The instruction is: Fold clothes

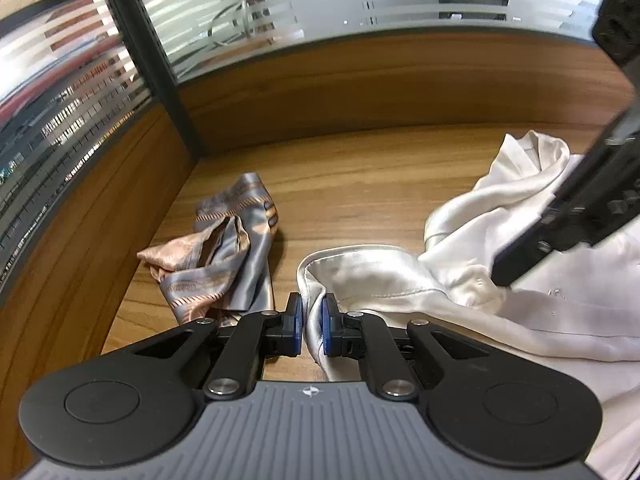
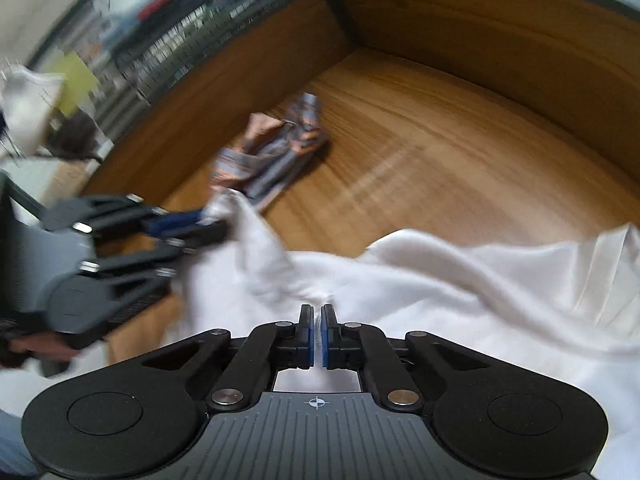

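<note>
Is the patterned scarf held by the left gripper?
No, the left gripper pinches the white garment's hem, while the patterned scarf lies apart on the table.

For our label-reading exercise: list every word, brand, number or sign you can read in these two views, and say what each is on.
No readable words or numbers.
Crosshair mark, no text: on the grey body of the left gripper and of the right gripper.
Band print on the patterned scarf: too small to read.
White garment: no label seen.
Frosted glass partition: stripes only; shapes behind it are blurred.
</note>
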